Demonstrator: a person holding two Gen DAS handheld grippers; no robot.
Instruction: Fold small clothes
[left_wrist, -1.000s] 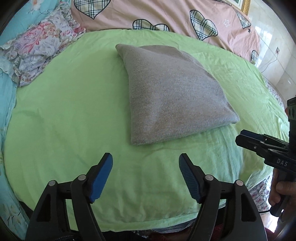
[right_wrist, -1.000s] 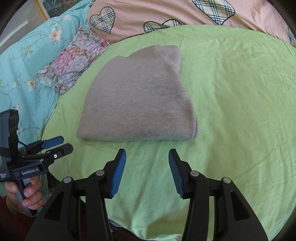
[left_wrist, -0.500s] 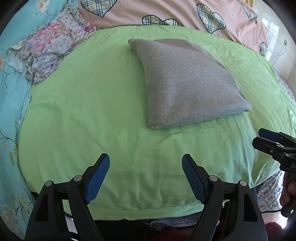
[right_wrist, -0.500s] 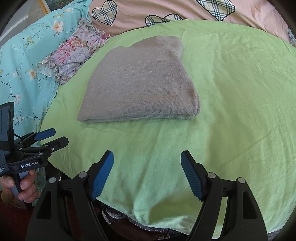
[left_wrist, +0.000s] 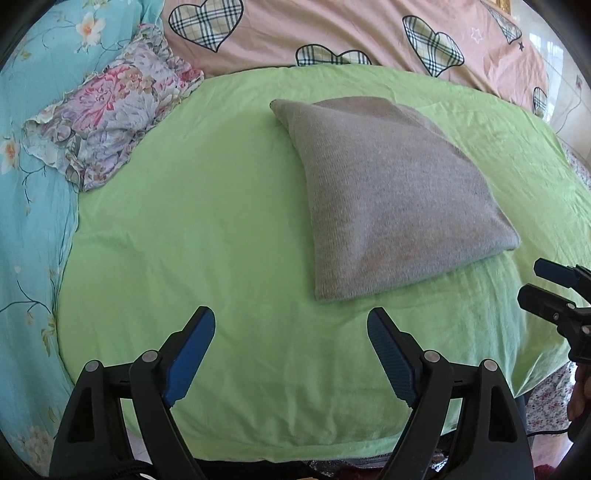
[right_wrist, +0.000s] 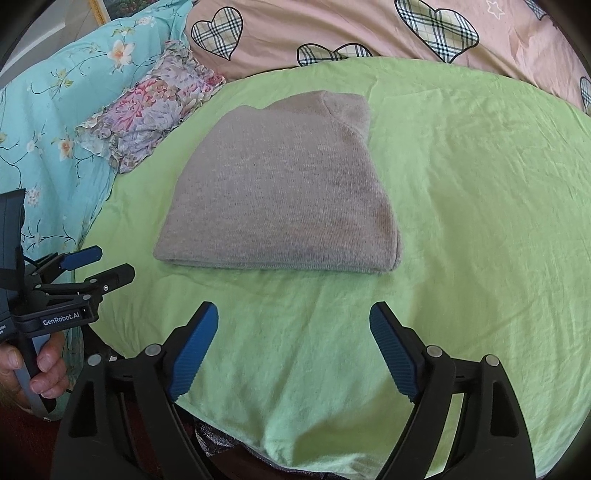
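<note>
Sweater (left_wrist: 391, 192) soft, light, floppy; we'd pinch near corners. Left gripper (left_wrist: 291, 354), right gripper (right_wrist: 293, 349) just widened, both empty.

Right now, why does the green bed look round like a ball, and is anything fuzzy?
Left wrist view: the fisheye lens bends the green sheet into a dome; the grey folded garment looks sharp. Right wrist view: same bulge, dark corners, even daylight, no glare.
</note>
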